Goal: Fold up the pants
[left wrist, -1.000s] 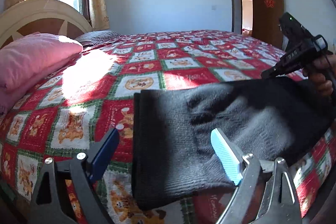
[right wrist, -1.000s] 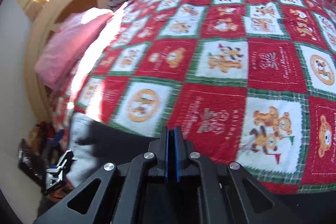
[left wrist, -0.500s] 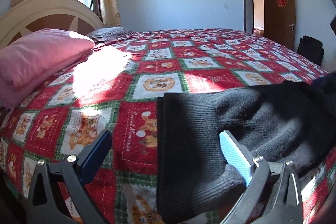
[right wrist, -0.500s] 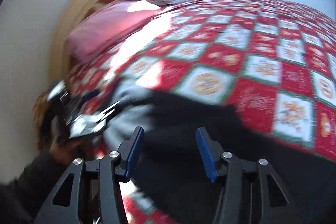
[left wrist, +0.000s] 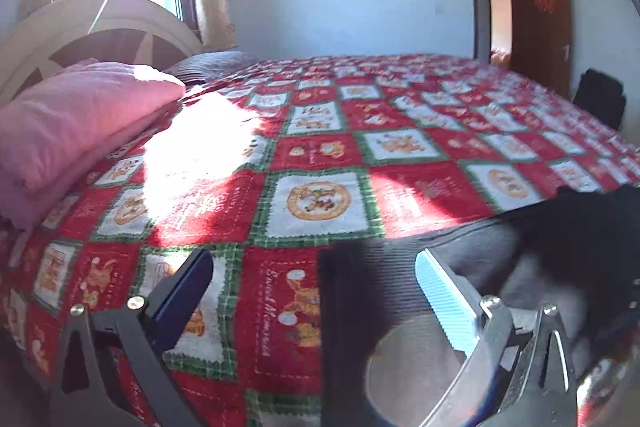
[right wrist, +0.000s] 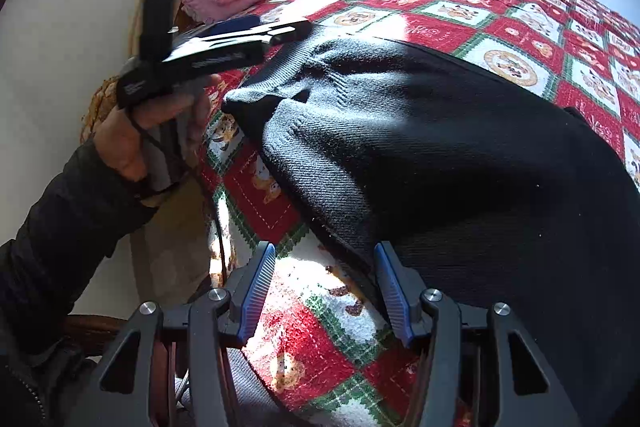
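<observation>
The dark knit pants (right wrist: 440, 147) lie folded in a thick pile on the red patterned bedspread (right wrist: 500, 27), near the bed's edge. In the left wrist view they (left wrist: 560, 247) fill the lower right. My left gripper (left wrist: 316, 291) is open and empty, with the pants' edge between its fingers. It also shows in the right wrist view (right wrist: 280, 31), held in a hand at the pants' far corner. My right gripper (right wrist: 324, 287) is open and empty, low over the bedspread at the pants' near edge.
A pink pillow (left wrist: 80, 123) lies at the cream headboard (left wrist: 100, 27), with a grey pillow (left wrist: 212, 65) behind it. Sunlight from the window falls on the bedspread (left wrist: 320, 147). A brown door (left wrist: 536, 23) stands open at the far right. A dark bag (left wrist: 600, 99) sits beyond the bed.
My right gripper has opened and swung down and left to the pants' near edge. My left gripper stays open and has shifted left, so the pants sit further right in its view.
</observation>
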